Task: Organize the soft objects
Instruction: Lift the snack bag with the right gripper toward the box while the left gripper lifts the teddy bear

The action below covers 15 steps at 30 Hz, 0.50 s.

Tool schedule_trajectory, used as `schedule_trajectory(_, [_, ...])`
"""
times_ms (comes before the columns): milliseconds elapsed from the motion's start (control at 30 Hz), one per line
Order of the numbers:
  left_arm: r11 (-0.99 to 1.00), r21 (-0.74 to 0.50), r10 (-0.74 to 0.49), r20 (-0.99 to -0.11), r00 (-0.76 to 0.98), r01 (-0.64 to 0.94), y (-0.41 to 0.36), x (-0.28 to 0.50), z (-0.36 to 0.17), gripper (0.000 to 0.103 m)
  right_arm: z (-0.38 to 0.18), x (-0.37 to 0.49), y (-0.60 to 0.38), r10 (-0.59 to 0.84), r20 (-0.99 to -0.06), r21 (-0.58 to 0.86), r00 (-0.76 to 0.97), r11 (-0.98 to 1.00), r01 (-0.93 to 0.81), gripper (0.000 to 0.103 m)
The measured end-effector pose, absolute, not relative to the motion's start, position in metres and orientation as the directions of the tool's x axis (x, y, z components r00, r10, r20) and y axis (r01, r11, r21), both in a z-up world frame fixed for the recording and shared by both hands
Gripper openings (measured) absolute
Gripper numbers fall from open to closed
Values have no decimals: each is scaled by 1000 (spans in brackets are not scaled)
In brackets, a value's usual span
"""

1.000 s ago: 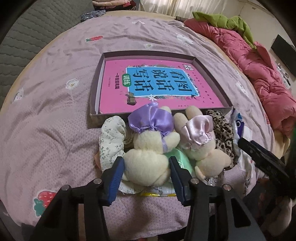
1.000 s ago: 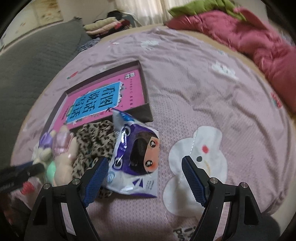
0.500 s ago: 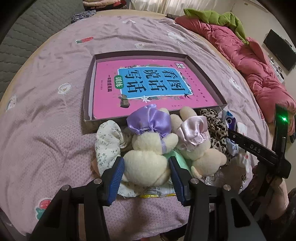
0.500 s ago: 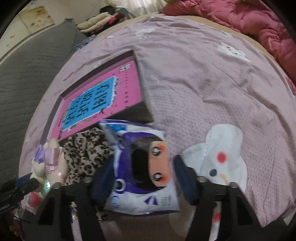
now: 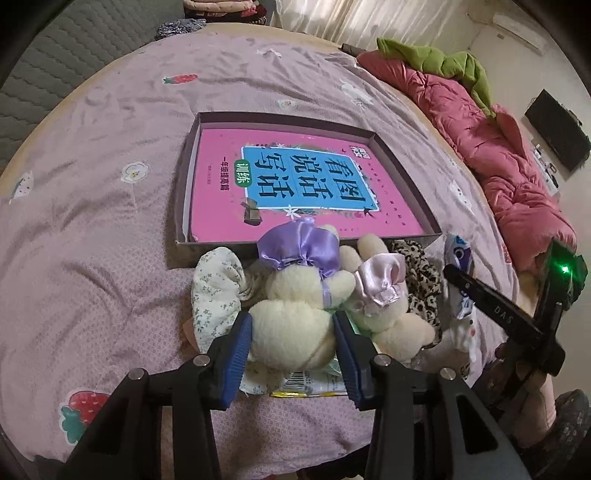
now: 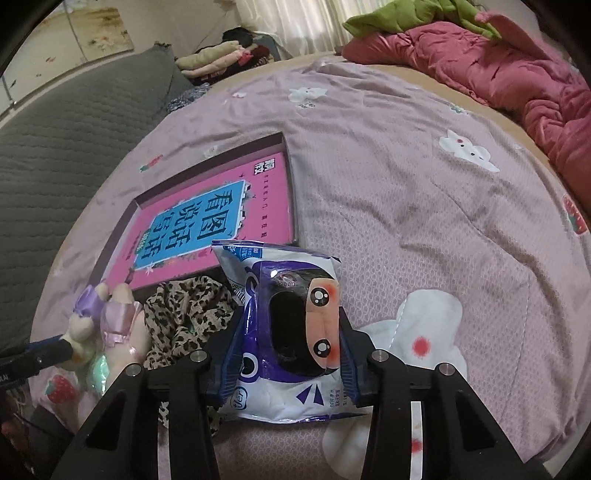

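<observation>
Mauve-sheeted bed [image 5: 110, 258], grey quilted headboard [image 6: 74, 140], curtained window [image 5: 388, 18].

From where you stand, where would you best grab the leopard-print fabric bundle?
Pinch the leopard-print fabric bundle at its raised middle folds, coming from above: it lies crumpled between the pink-bowed cream plush rabbit and the purple-and-white wipes pack, so its sides look crowded.

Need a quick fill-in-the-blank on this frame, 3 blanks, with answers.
1. The left gripper clamps the plush toy wearing a ____ satin bow.
2. The right gripper squeezes a pack of ____ with a cartoon face.
3. The pink book lies inside a shallow ____.

Missing words: purple; wet wipes; box
</observation>
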State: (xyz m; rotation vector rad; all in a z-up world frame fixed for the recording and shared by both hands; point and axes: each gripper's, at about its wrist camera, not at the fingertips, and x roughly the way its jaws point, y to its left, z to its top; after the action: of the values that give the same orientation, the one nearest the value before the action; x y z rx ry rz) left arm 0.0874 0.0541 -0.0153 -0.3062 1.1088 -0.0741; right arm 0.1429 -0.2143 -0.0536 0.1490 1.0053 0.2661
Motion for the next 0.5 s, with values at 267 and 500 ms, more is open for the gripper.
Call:
schedule_trajectory(267, [948, -304, -220, -838, 500, -92, 59, 85, 0, 44, -35, 137, -209, 288, -789, 216, 542, 957, -194, 44])
schedule_trajectory(500, [950, -294, -195, -821, 537, -104, 64, 83, 14, 44, -14, 133, -191, 299, -769, 187, 565, 951, -248, 44])
